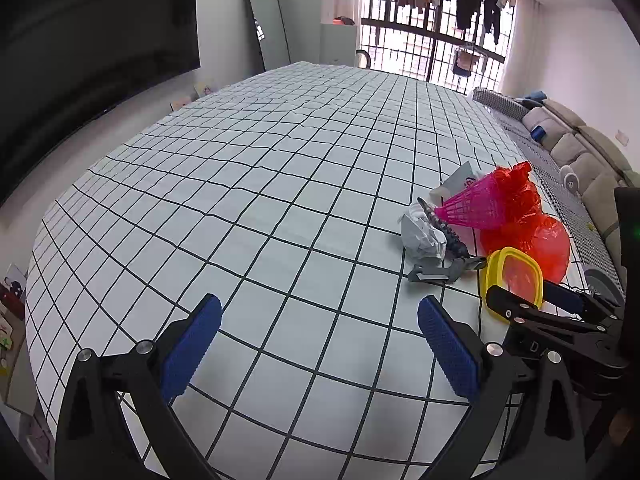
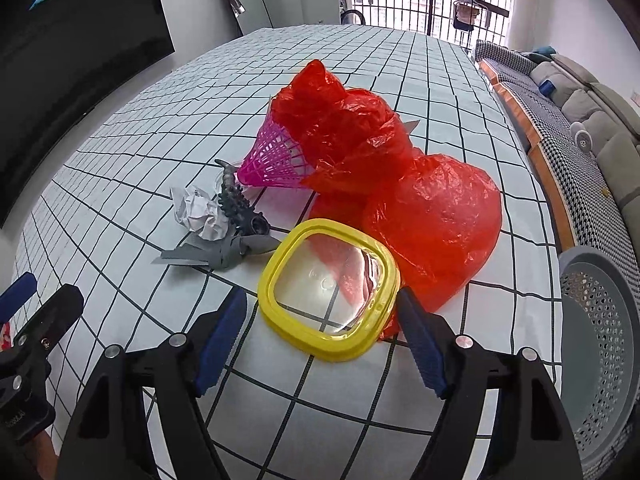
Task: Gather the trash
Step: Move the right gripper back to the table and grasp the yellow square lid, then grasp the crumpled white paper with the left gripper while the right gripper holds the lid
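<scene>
A pile lies on the checked tablecloth [image 2: 120,168]: a red plastic bag [image 2: 420,200], a pink plastic shuttlecock [image 2: 276,156], a crumpled white paper ball [image 2: 198,214], a dark toy dragon [image 2: 240,208], a grey torn scrap [image 2: 216,254] and a yellow-rimmed clear lid [image 2: 328,288]. My right gripper [image 2: 320,340] is open, its blue pads on either side of the lid's near edge. My left gripper [image 1: 320,344] is open and empty over bare cloth, left of the pile. In the left wrist view the bag [image 1: 524,224], lid [image 1: 516,276] and paper ball [image 1: 424,236] sit at right.
A grey perforated basket [image 2: 600,328] stands off the table's right edge. A sofa [image 2: 592,112] with checked cover runs along the right wall. A dark TV screen [image 1: 80,60] is at left, a mirror [image 1: 268,24] and barred window at the back.
</scene>
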`<state>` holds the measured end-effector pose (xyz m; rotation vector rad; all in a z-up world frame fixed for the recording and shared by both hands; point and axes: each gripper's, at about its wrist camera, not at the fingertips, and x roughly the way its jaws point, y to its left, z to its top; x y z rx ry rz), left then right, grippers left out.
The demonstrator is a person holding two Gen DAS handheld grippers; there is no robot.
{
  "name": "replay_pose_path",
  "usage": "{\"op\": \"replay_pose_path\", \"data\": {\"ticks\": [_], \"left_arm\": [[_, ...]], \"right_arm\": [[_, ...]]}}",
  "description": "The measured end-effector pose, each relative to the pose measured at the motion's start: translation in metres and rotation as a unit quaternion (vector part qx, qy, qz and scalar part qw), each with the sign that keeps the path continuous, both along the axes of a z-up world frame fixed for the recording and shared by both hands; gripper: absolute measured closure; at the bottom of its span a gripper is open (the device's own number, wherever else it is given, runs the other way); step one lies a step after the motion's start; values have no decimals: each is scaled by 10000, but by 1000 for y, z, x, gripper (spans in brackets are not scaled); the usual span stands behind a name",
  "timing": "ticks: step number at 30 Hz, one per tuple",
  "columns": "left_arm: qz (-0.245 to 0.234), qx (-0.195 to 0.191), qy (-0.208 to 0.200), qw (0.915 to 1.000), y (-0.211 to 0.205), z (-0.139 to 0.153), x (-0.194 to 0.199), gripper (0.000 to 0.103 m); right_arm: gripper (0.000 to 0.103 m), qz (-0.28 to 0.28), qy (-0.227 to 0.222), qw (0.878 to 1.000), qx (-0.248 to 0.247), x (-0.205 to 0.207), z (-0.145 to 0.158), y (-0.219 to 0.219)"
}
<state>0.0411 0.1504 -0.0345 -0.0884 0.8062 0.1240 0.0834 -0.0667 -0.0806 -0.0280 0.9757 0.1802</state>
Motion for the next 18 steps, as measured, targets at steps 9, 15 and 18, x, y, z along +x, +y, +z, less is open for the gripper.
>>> {"op": "replay_pose_path", "data": {"ticks": [9, 15, 18], "left_arm": [[3, -63, 74, 10000, -1, -1, 1, 6], [-56, -139, 150, 9998, -4, -3, 2, 6], [-75, -131, 161, 9998, -7, -2, 3, 6]], "right_arm": [[34, -9, -116, 9999, -75, -1, 0, -2], [34, 67, -173, 9997, 187, -16, 11, -13], [34, 96, -200, 9991, 355, -30, 18, -20]]}}
